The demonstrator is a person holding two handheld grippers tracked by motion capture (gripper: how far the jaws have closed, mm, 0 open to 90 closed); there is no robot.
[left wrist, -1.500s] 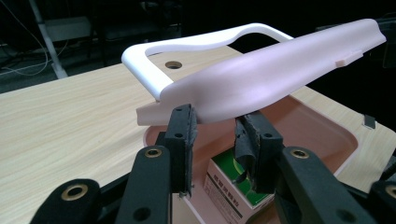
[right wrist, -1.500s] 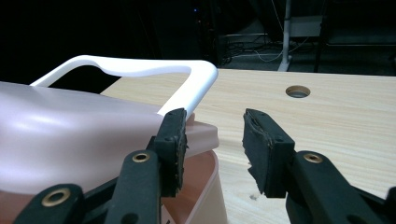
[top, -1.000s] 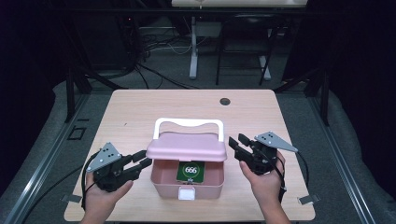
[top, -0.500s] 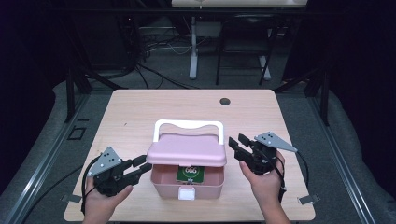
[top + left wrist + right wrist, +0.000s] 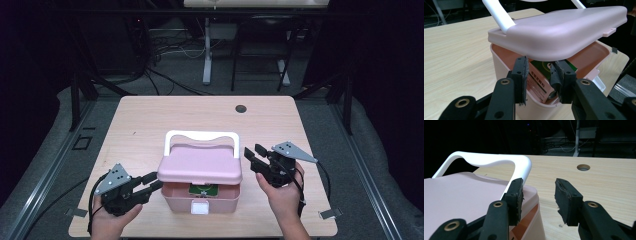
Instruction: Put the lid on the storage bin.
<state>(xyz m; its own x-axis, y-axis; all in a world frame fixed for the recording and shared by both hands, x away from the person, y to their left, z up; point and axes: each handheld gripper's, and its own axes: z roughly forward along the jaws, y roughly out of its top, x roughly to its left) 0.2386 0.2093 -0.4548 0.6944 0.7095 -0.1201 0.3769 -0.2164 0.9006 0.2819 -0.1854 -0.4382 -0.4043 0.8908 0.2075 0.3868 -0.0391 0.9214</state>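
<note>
A pink box (image 5: 175, 200) with a white handle (image 5: 202, 135) stands near the table's front edge. Its lid (image 5: 200, 162) is partly raised at the front. Inside lies a green packet (image 5: 202, 190), also seen in the left gripper view as the packet (image 5: 541, 75). My left gripper (image 5: 154, 181) is at the box's left corner. Its jaws stand apart just under the lid (image 5: 564, 30), over the box's rim (image 5: 499, 60). Whether the lid rests on them I cannot tell. My right gripper (image 5: 254, 151) hovers open beside the lid's right edge, next to the handle (image 5: 499, 160), gripping nothing.
The wooden table (image 5: 150, 120) has a round hole (image 5: 241, 108) at the back right. A white latch (image 5: 200, 207) sits on the box's front. Cables and stand legs (image 5: 206, 60) are on the dark floor beyond. Bare tabletop lies behind and beside the box.
The lid's front edge has come down a little, covering more of the green packet. My left gripper has shifted slightly toward the front edge. The right gripper has stayed put.
</note>
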